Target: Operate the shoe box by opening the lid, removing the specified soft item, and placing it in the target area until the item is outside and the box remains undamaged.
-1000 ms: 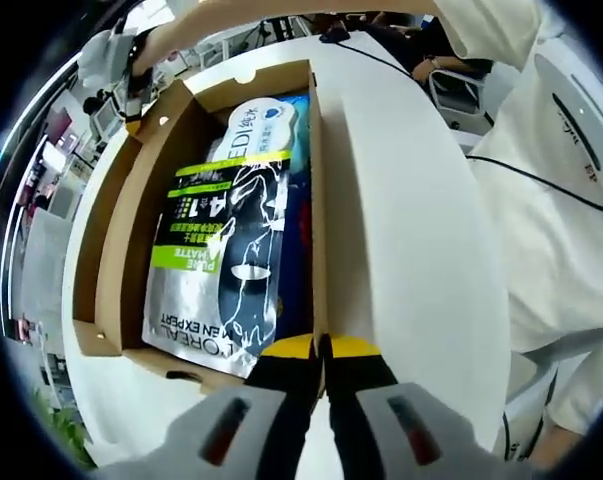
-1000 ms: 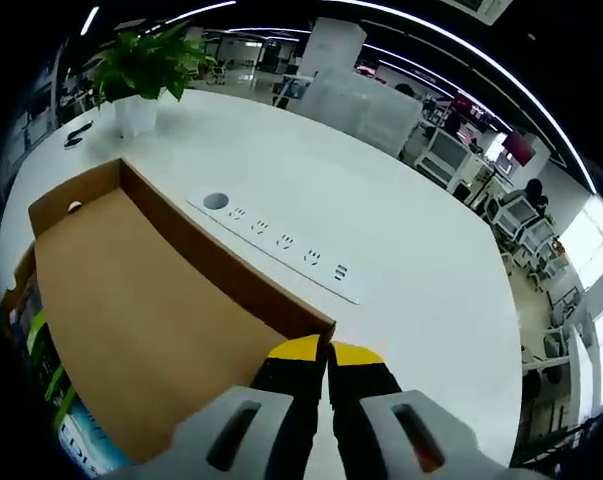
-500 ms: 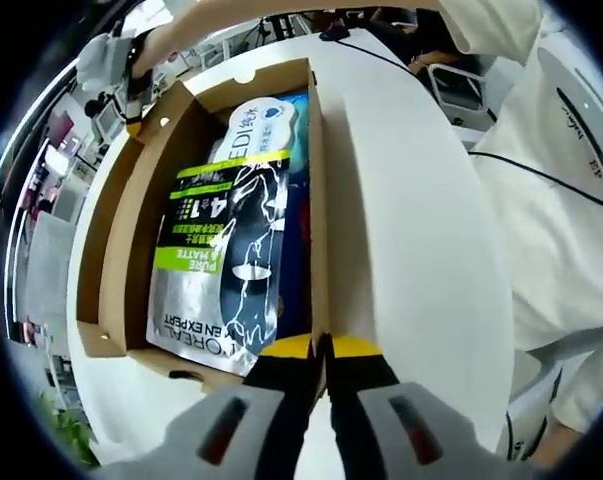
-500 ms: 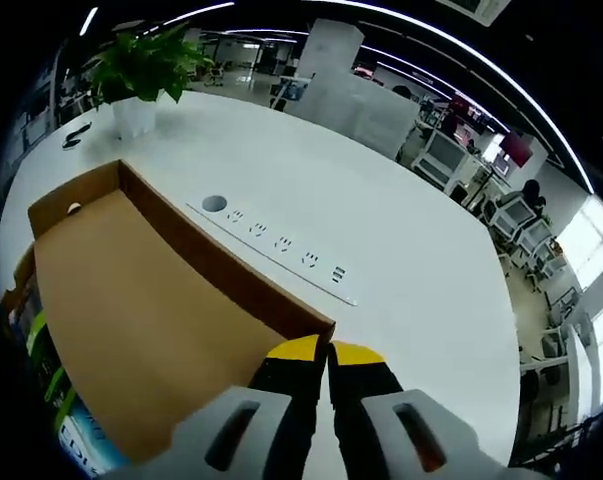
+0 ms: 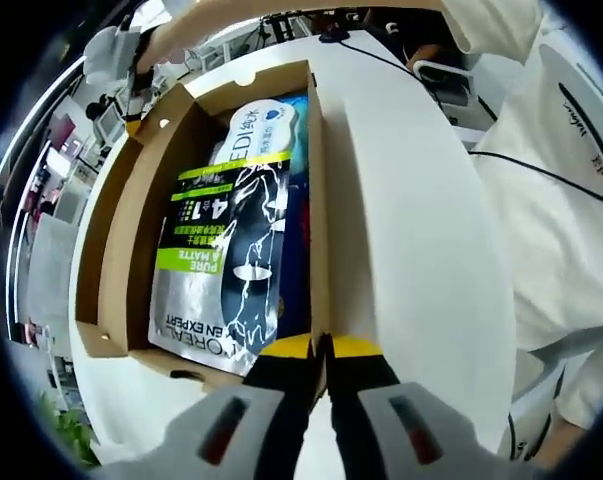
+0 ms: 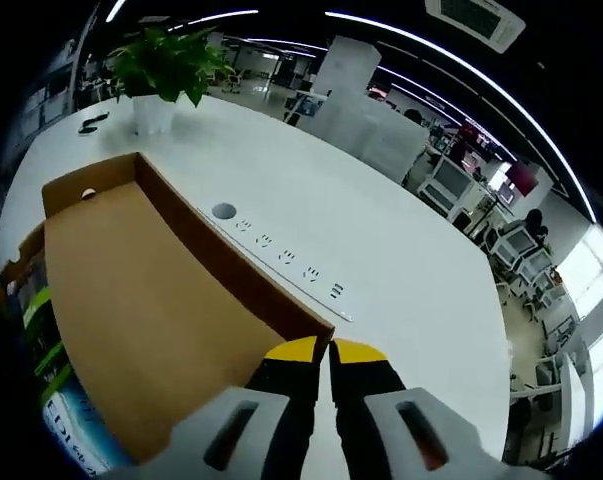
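Lid-opening step, both tools engaged. Left tool (image 5: pixel 321 345) has its jaws pinched narrow on the near edge of the shoe box (image 5: pixel 131 215) wall, w/ the box running away ahead of it; right tool (image 6: pixel 324 350) is likewise pinched tight on the lid (image 6: pixel 151 320) at its near corner, lid lifted and spreading off to that tool's left. The soft item, a silver/black pouch (image 5: pixel 226 255), lies flat inside the box just ahead-left of the left tool, w/ a white pack (image 5: pixel 261 125) further ahead, over a blue pack (image 5: pixel 299 210) along the wall. To do this well, IMO: left tool just anchors, no twisting, as cardboard creases easily at a pinch; right tool swings the lid back along the hinge line in a smooth arc, not pulling outward, so the hinge doesn't tear. Mind the socket strip (image 6: pixel 286 262) on the tabletop (image 6: pixel 401 250) ahead of the right tool. Once the lid rests open, free one tool and take the pouch by an edge.
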The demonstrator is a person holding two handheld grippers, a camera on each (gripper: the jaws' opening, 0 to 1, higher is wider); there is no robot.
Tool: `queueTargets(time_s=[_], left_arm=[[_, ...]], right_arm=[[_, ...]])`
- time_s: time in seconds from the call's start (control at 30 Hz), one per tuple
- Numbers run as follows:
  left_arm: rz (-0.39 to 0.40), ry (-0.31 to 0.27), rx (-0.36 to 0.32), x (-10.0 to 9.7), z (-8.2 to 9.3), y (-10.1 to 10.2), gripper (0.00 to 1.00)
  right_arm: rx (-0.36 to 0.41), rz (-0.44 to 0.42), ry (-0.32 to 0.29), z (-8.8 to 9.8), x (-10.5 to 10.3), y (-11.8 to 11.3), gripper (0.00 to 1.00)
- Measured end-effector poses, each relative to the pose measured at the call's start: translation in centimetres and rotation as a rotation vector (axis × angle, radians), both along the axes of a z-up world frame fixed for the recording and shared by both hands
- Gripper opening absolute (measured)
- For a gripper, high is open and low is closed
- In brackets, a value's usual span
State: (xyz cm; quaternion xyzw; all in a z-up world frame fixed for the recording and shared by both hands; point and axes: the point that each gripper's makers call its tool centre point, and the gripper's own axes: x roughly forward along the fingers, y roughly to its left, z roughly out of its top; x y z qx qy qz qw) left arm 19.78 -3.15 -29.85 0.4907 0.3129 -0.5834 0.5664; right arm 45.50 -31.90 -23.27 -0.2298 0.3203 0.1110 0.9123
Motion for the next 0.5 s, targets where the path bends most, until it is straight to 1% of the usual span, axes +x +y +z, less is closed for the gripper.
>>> queueTargets(time_s=[0.07, 0.1, 0.17, 0.23, 0.33, 0.37, 0.47, 0.5], left_arm=[[-0.001, -0.006, 0.007, 0.0, 0.0, 0.0, 0.04], [0.001, -0.006, 0.009, 0.1, 0.0, 0.0, 0.04], [0.001, -0.005, 0.006, 0.2, 0.1, 0.0, 0.04], [0.003, 0.000, 0.005, 0.2, 0.1, 0.0, 0.04], [0.013, 0.020, 0.011, 0.3, 0.1, -0.1, 0.04], [0.016, 0.027, 0.009, 0.2, 0.1, 0.0, 0.03], [0.010, 0.038, 0.000, 0.2, 0.1, 0.0, 0.03], [0.015, 0.052, -0.001, 0.2, 0.2, -0.1, 0.03]], right_arm=[[0.048, 0.007, -0.026, 0.7, 0.0, 0.5, 0.02], [0.052, 0.007, -0.030, 1.0, 0.0, 0.4, 0.02], [0.050, 0.009, -0.030, 1.5, -0.3, 0.4, 0.03], [0.055, 0.032, -0.044, 1.8, -0.7, 0.8, 0.04], [0.043, 0.047, -0.052, 1.9, -1.7, 0.7, 0.06], [0.041, 0.063, -0.054, 1.9, -1.9, 0.8, 0.06], [0.092, 0.050, -0.055, 2.4, -2.7, 0.9, 0.06], [0.144, 0.074, -0.067, 2.9, -3.0, 1.6, 0.08]])
